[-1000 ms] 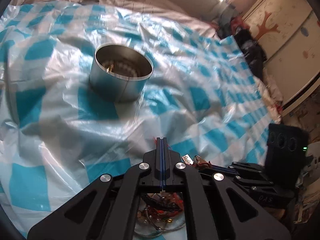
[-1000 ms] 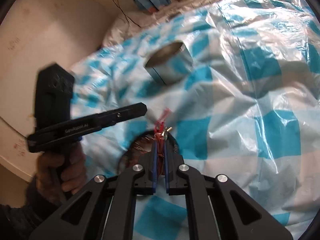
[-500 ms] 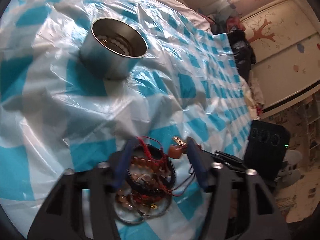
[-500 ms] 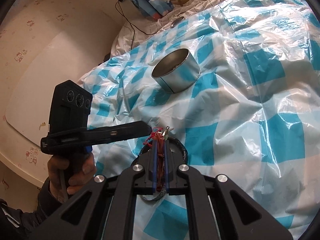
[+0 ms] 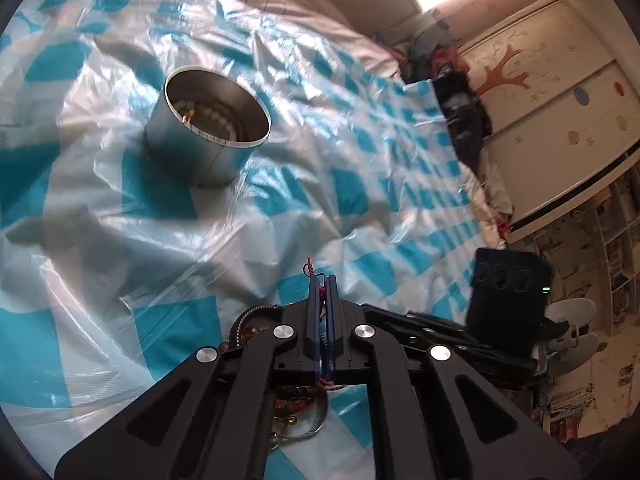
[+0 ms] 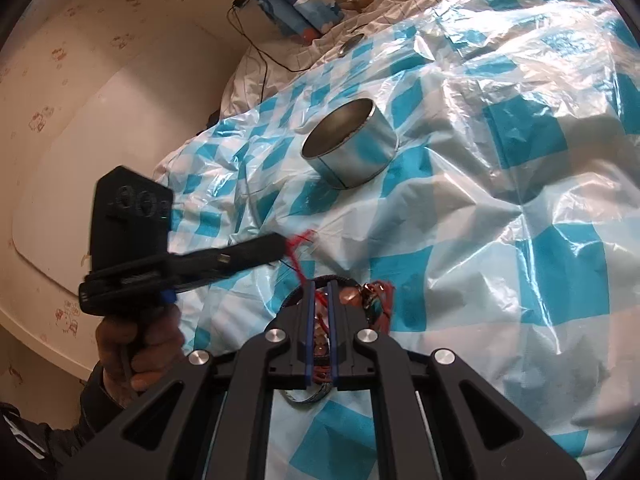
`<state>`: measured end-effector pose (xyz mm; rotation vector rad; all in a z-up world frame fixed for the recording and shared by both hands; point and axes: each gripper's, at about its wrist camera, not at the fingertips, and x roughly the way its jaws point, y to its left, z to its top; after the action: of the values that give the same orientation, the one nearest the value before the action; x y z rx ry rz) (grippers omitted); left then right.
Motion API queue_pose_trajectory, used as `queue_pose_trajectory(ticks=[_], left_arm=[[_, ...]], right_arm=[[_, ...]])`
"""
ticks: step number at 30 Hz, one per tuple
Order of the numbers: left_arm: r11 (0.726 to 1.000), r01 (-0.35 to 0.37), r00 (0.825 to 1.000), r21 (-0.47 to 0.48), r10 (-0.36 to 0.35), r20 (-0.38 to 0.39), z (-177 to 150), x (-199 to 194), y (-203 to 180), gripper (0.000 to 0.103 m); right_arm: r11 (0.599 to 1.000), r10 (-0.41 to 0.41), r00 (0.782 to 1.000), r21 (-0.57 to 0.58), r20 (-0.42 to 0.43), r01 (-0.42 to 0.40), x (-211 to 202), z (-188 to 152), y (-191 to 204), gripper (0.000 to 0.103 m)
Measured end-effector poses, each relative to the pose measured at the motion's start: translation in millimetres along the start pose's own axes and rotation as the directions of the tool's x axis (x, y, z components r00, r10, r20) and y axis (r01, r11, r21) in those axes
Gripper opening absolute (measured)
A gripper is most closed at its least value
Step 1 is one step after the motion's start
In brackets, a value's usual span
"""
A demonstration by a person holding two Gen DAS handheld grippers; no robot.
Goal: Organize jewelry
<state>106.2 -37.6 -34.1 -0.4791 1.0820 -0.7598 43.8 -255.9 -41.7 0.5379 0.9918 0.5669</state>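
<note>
Both grippers, left (image 5: 321,280) and right (image 6: 319,286), pinch the red cord (image 6: 297,249), apparently above the jewelry pile (image 5: 296,404).

Both views sit on a gripper and look down its fingers, tilted down, close over the sheet (image 5: 400,216). Shared: tin (image 5: 208,128) at 11 o'clock in left view, tin (image 6: 352,148) at 12 in right.

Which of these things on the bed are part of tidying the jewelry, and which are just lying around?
Part of the job:
- metal tin with beads inside
- tangle of bracelets
- red cord, pinched by the left gripper
- right gripper, clamped on the tangle

Just lying about:
- checkered plastic sheet
- black cable
- wardrobe
</note>
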Motion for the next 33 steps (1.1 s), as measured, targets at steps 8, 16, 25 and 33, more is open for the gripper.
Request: queue_pose_trajectory(ticks=[8,16,25,33], left_arm=[[0.997,0.079,0.994,0.008,-0.08,0.079,10,-31,-3,0.002],[0.996,0.093,0.99,-0.002,-0.092,0.104,11,-39,0,0.002],[0.995,0.098,0.988,-0.012,-0.096,0.124,12,-44,3,0.002],[0.995,0.103,0.988,-0.004,-0.102,0.117,12,-43,2,0.002]], right_arm=[[0.995,-0.093,0.995,0.033,-0.049,0.094,7,-2,-11,0.03],[0.972,-0.222,0.971,-0.097,-0.083,0.214,29,-8,3,0.015],[0.996,-0.088,0.996,0.013,0.03,0.087,-3,2,-11,0.001],[0.992,-0.129,0.991,-0.005,-0.021,0.129,17,2,-6,0.062]])
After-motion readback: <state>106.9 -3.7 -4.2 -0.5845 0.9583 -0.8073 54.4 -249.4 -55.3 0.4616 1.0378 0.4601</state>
